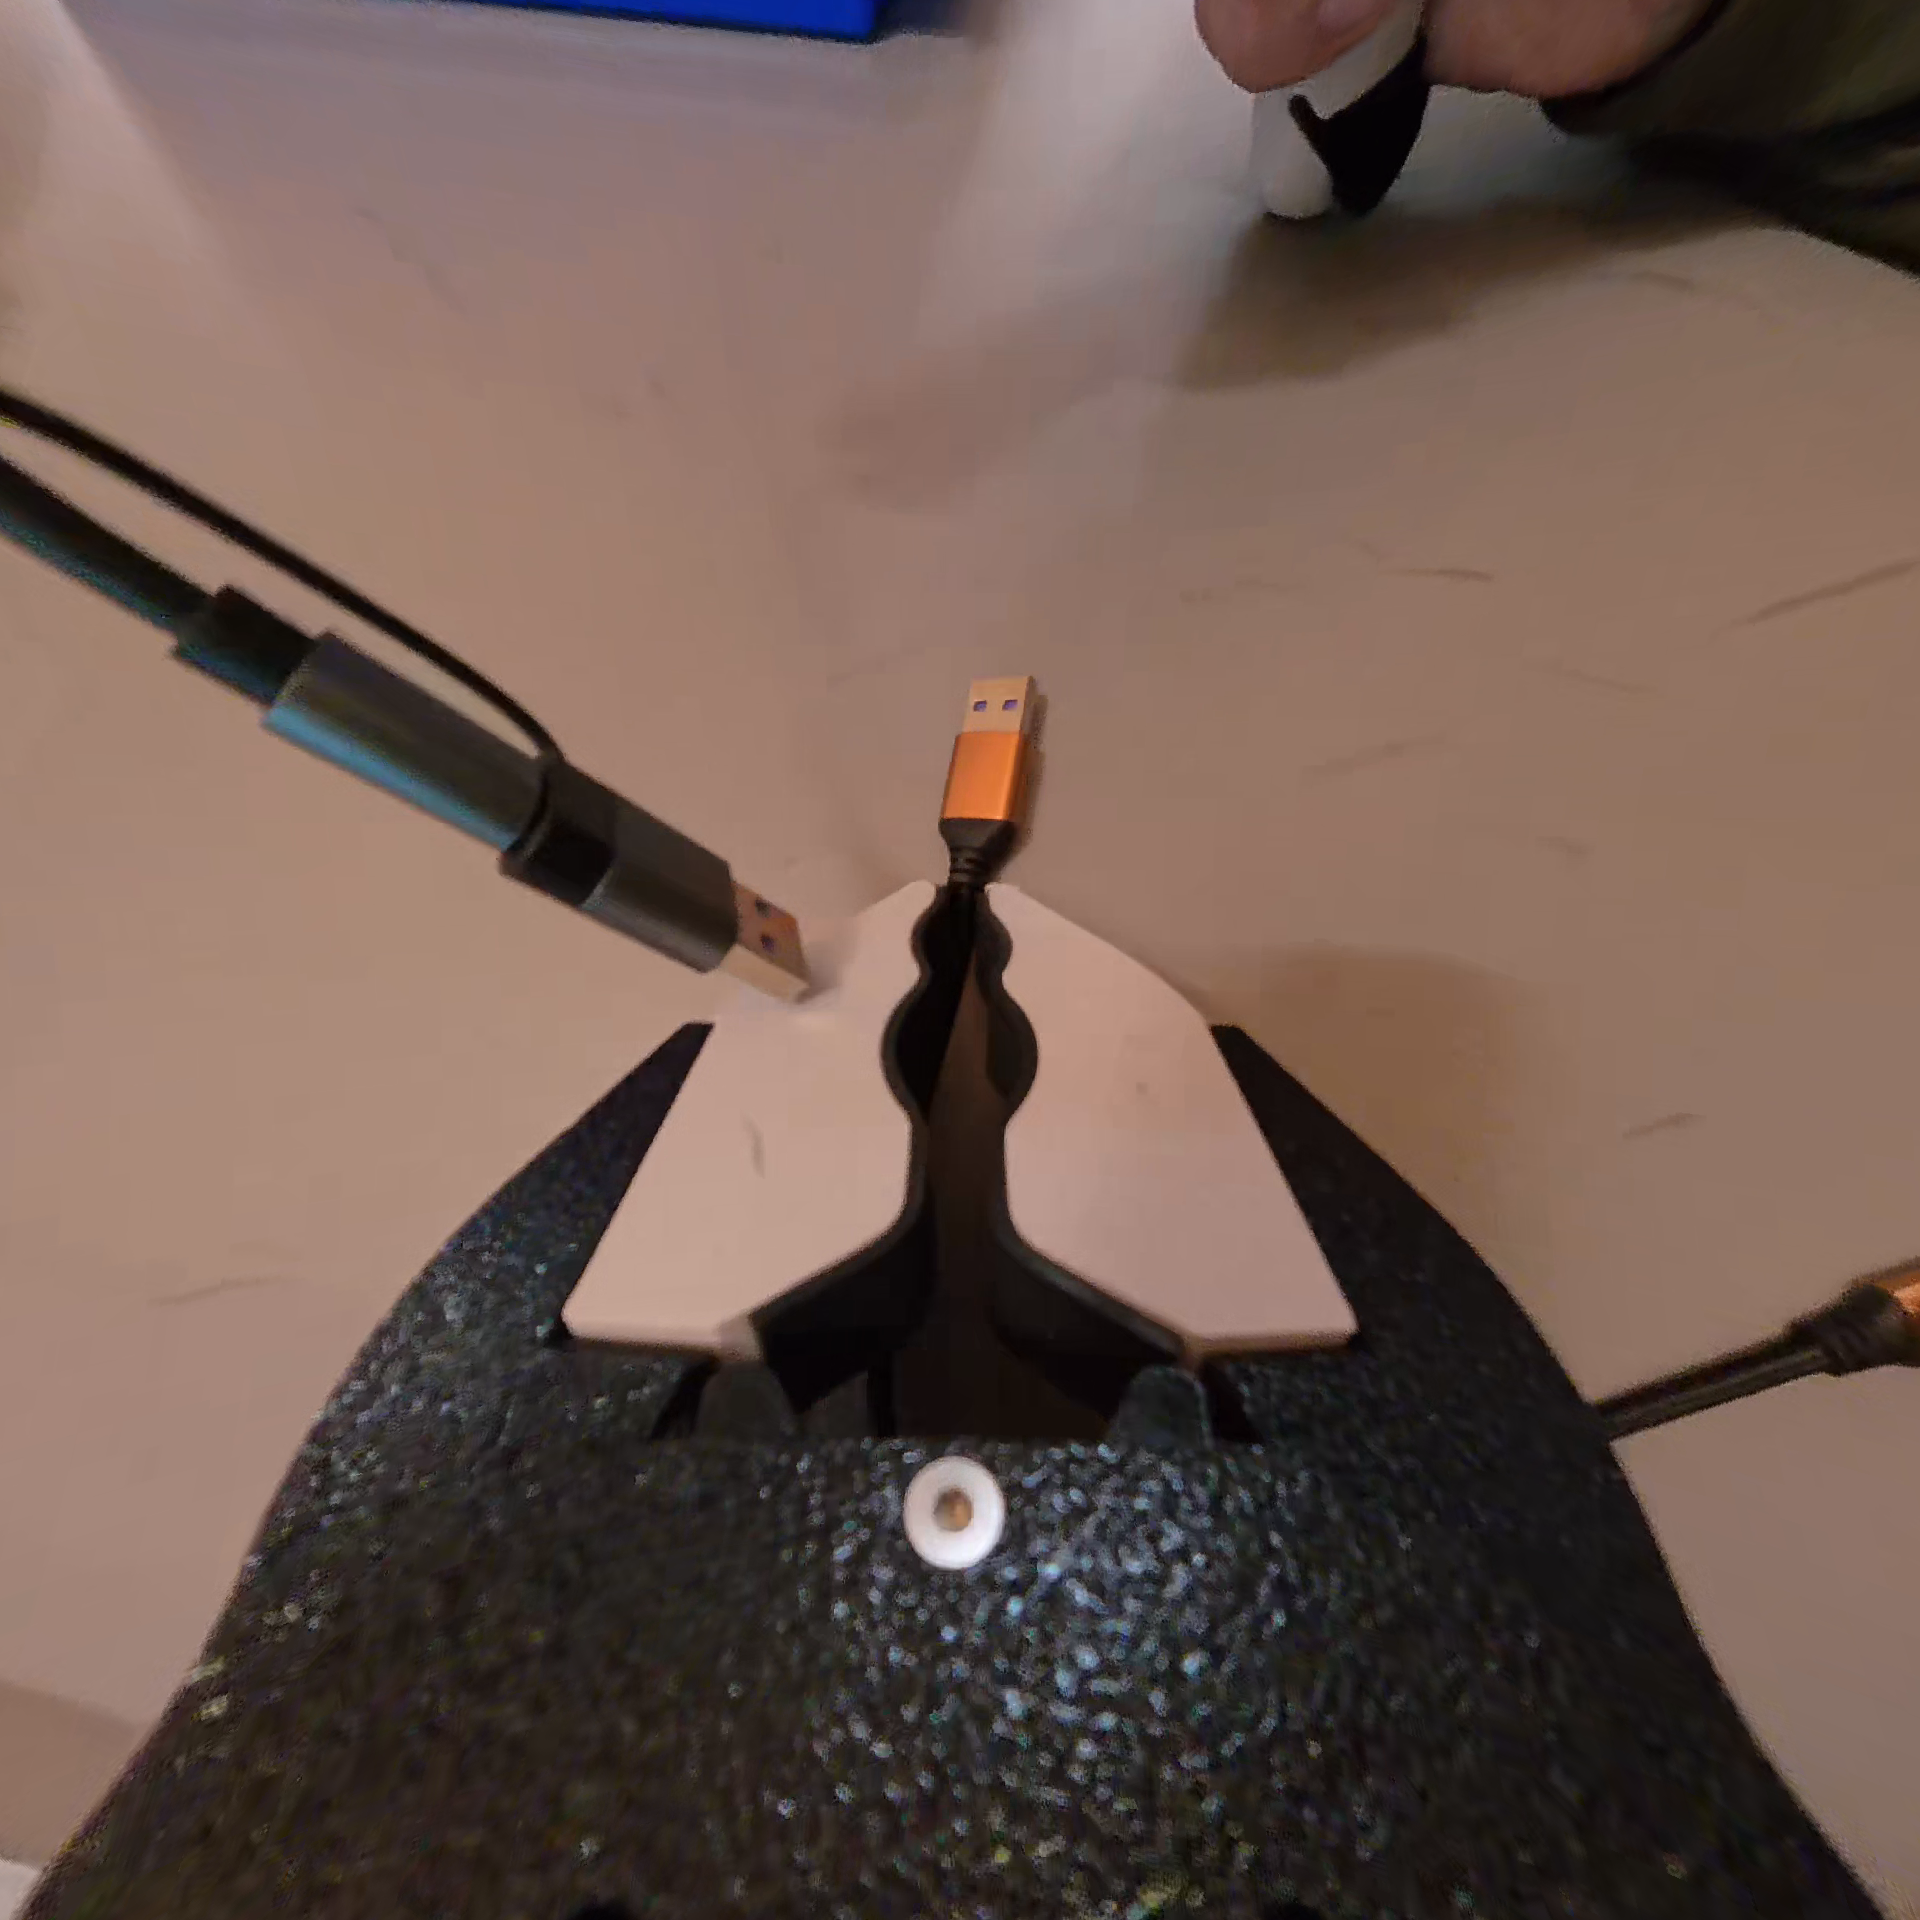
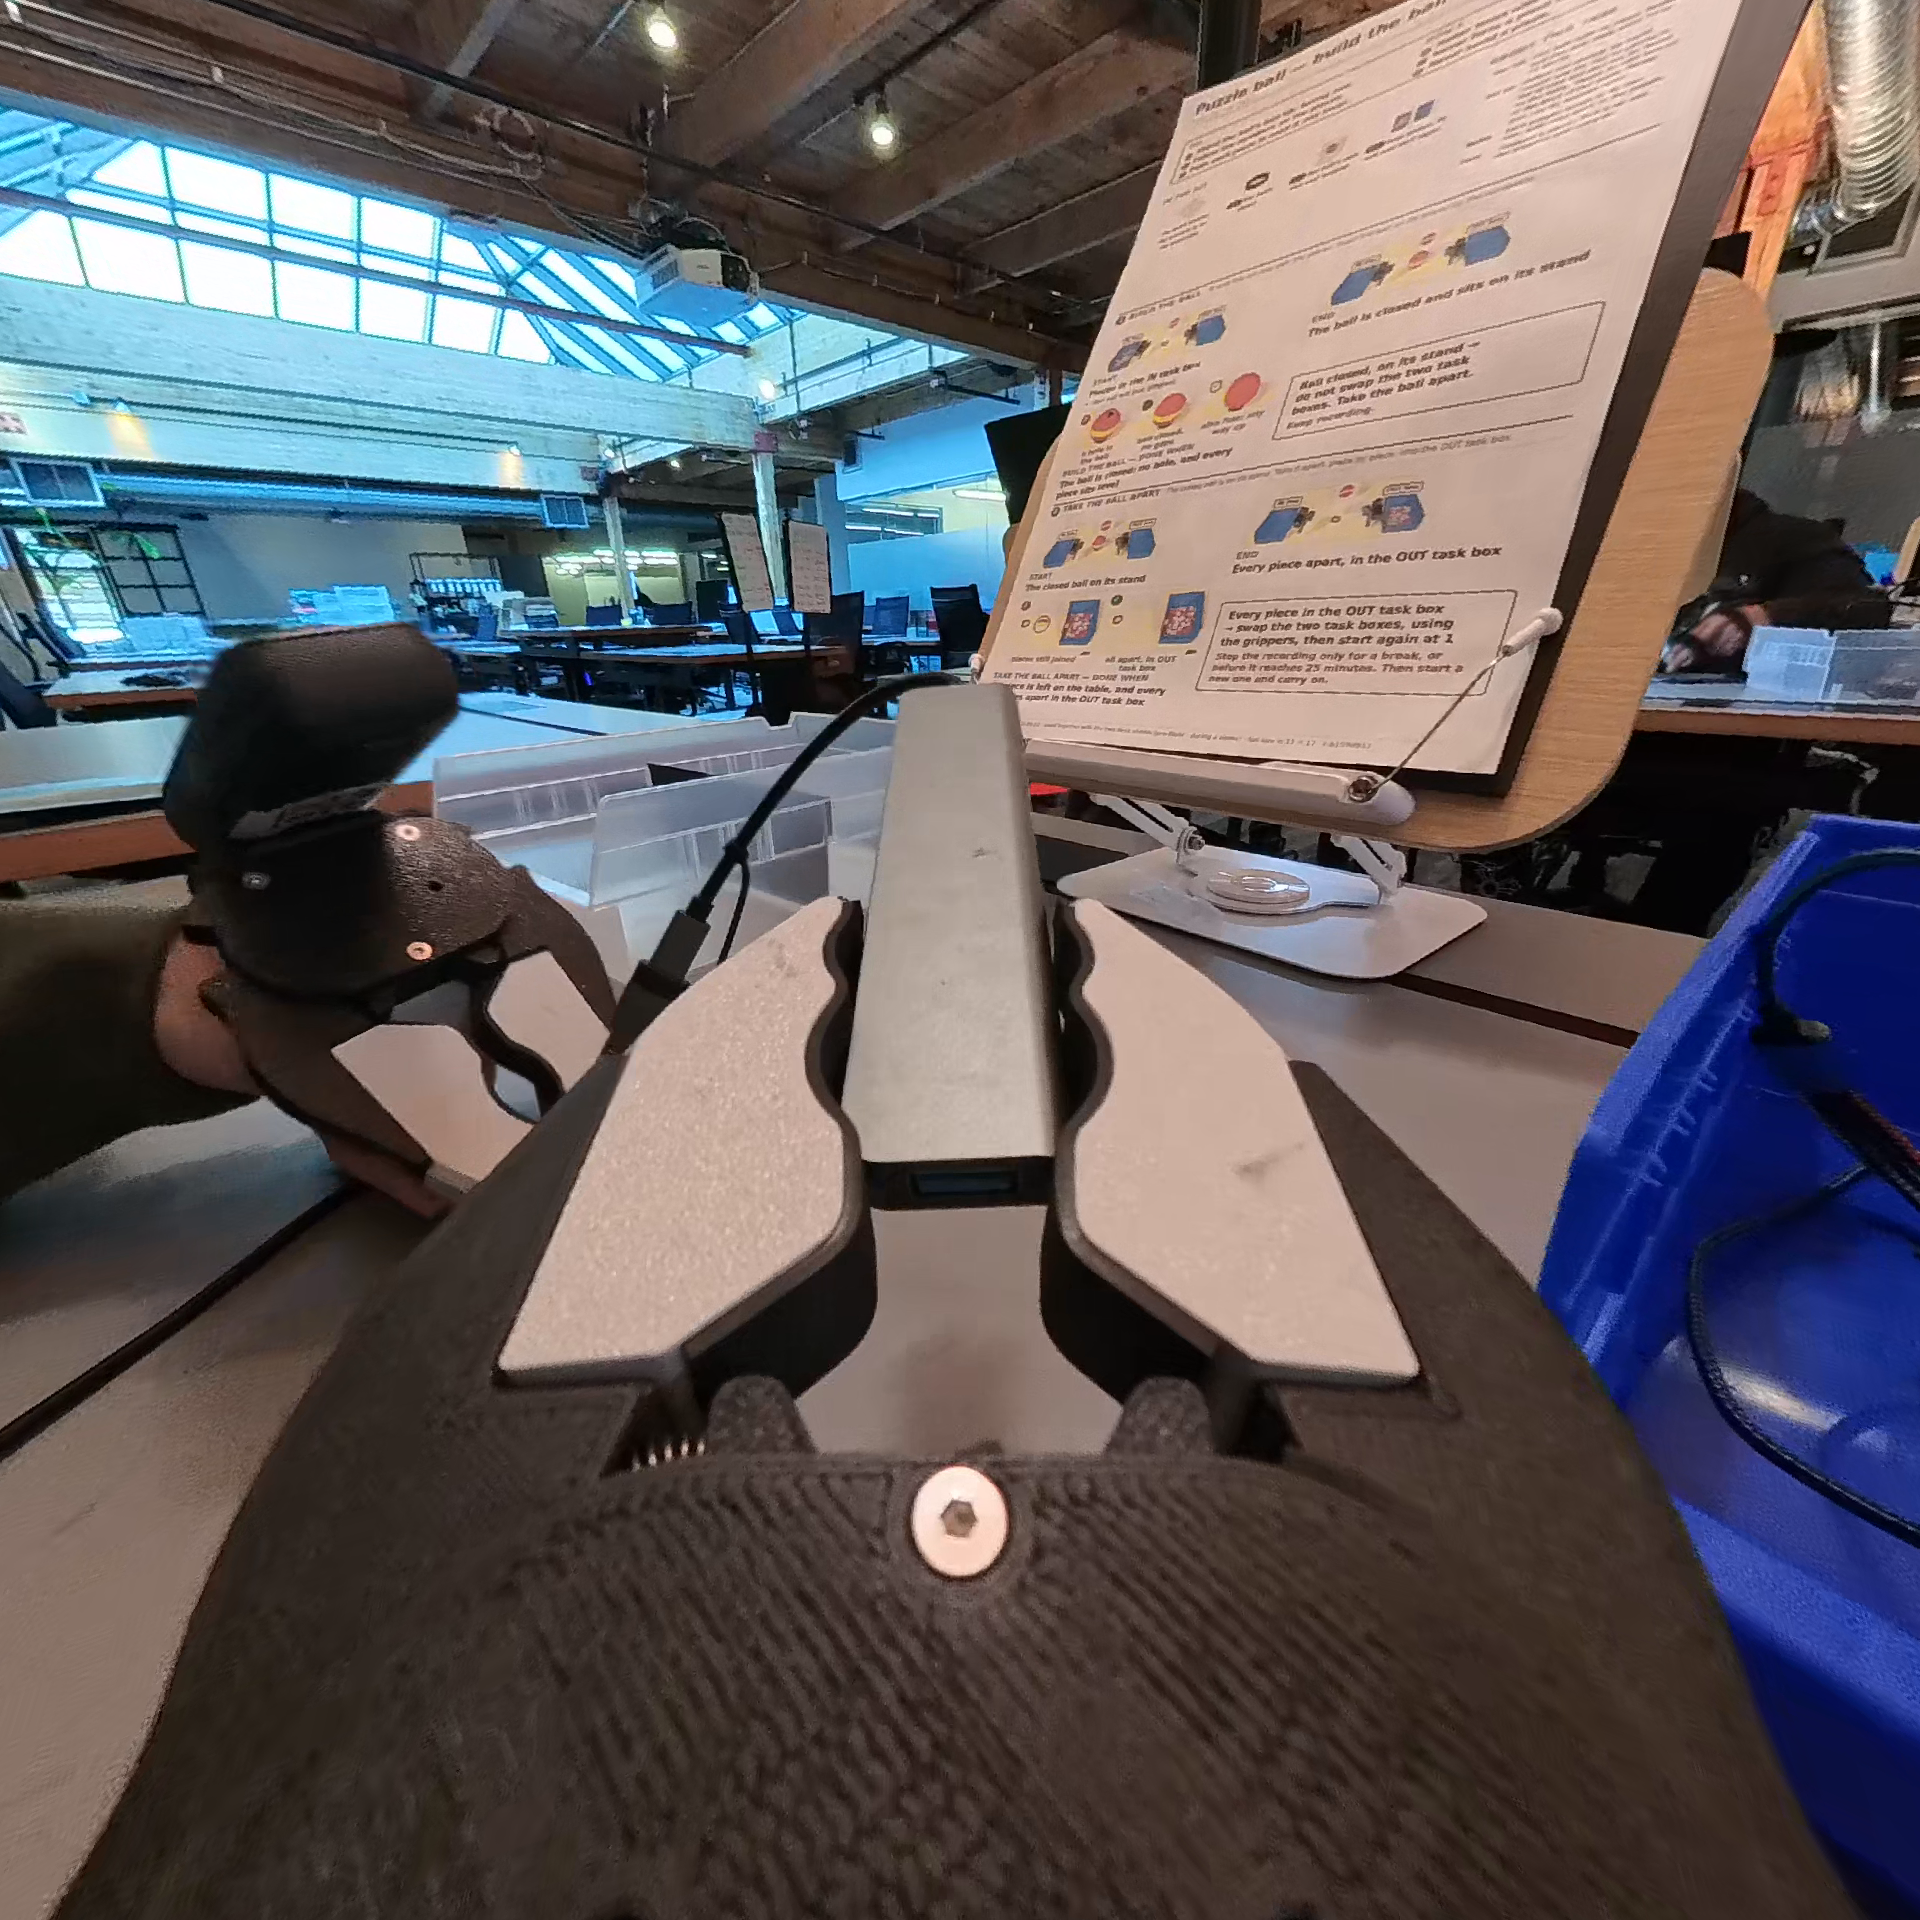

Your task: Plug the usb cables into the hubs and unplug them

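Observation:
In the left wrist view my left gripper (image 1: 958,888) is shut on the black cable of an orange USB plug (image 1: 992,764). The plug sticks out just past the fingertips above the beige table (image 1: 1351,623). A grey USB plug on a black cable (image 1: 644,883) reaches in from the left, its metal tip close to my left finger (image 1: 790,1122). In the right wrist view my right gripper (image 2: 956,914) is shut on a long grey hub (image 2: 956,987), held lengthwise with one port (image 2: 961,1184) facing the camera. The hub's black cable (image 2: 790,790) loops off to the left. The left gripper (image 2: 416,987) shows there in a hand.
A blue bin (image 2: 1714,1195) with cables in it stands at the right. A sheet on a wooden stand (image 2: 1351,416) is behind the hub, and clear plastic trays (image 2: 644,810) lie at the back left. A second orange plug (image 1: 1870,1320) shows at the right edge.

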Demonstrator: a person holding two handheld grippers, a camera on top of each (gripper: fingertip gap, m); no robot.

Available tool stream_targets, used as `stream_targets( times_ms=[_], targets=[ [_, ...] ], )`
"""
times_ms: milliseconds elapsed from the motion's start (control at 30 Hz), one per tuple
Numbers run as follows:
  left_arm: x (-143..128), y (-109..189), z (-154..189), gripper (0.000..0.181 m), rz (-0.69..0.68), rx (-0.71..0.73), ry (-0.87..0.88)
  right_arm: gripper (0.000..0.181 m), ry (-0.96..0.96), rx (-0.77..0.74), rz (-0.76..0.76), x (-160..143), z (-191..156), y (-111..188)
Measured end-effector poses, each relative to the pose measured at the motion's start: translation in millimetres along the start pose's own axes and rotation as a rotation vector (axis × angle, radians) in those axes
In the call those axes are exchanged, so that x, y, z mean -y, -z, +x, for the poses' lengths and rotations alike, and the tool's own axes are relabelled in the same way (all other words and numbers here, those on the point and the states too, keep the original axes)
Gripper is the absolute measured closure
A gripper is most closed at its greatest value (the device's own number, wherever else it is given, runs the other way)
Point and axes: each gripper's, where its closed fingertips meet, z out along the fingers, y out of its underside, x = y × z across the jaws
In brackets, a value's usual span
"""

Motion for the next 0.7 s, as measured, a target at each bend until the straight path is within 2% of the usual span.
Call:
stream_targets(
  times_ms=[33, 100, 200, 500, 700],
  targets=[
    [0.9, 0.6, 0.5, 0.179, 0.006, 0.019, -0.033, 0.146, 0.008, 0.000, -0.008, -0.8, -0.1, -0.2],
    [0.3, 1.5, -1.8, 0.179, -0.002, 0.071, -0.029, 0.146, 0.018, -0.002, -0.016, -1.6, 0.1, -0.3],
    [-2.4, 2.5, -7.2, 0.179, -0.009, 0.113, 0.083, 0.146, 0.021, -0.007, -0.031, -3.4, 0.6, -0.9],
    [-4.1, 6.3, -11.0, 0.179, -0.022, 0.214, 0.109, 0.146, 0.057, -0.026, -0.070, -8.1, -1.2, -3.2],
    [15.6, 29.7, -8.9, 0.179, 0.015, 0.284, 0.084, 0.146, 0.015, -0.046, -0.055, -6.1, 4.9, -1.9]
  ],
)
